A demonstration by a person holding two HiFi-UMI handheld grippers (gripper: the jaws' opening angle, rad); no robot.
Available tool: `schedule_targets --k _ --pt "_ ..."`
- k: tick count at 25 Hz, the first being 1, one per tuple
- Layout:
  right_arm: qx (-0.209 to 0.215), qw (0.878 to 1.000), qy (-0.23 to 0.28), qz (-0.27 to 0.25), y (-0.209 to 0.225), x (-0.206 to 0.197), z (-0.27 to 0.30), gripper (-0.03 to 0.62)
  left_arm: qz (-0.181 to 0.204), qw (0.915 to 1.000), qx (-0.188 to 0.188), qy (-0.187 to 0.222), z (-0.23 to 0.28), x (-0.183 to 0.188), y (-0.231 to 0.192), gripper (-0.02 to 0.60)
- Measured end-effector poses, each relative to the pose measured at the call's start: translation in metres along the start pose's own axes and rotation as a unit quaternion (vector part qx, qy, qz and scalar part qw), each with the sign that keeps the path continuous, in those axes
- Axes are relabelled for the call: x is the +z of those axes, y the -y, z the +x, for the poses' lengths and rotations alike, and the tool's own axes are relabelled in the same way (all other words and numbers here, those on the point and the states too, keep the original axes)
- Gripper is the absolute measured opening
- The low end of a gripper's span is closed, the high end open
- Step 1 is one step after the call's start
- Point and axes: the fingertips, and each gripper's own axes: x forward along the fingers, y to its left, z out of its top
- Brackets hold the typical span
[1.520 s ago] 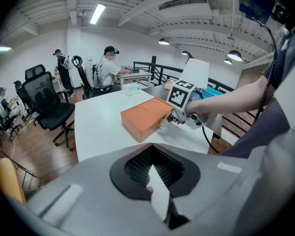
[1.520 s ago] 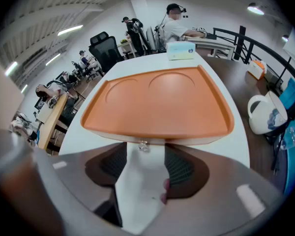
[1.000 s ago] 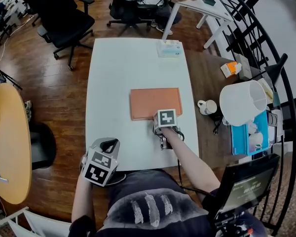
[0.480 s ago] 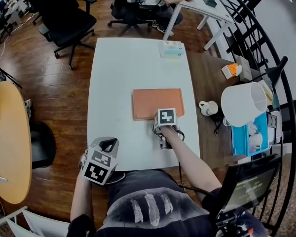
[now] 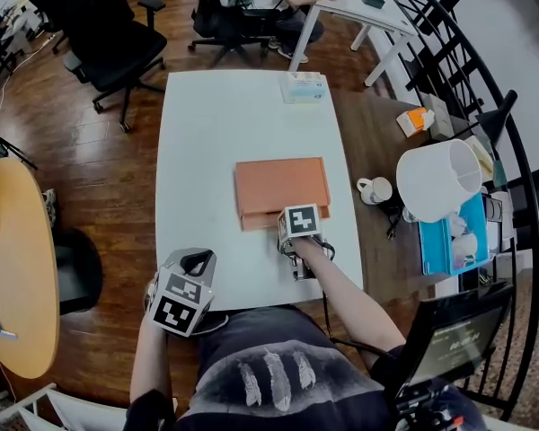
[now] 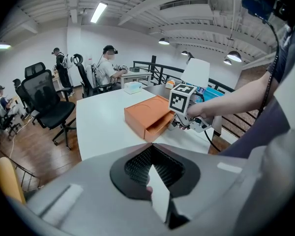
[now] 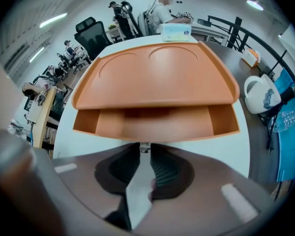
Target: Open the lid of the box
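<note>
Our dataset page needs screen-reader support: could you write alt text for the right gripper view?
The right gripper pinches a small tab between its jaws at the front of an orange box, whose tray is slid partly out, on a white table.

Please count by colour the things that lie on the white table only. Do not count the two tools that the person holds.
Orange: 1, the orange box
Pale blue and white: 1, the small pack at the far edge
Total: 2
</note>
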Motion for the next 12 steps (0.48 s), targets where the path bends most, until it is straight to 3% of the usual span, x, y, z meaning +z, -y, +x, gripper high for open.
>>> schedule_targets --k 12 --pt "0.009 1.000 0.005 0.001 -0.003 -0.032 -0.002 0.069 0.014 0.9999 -0.008 -0.001 0.002 -0.002 0.010 0.014"
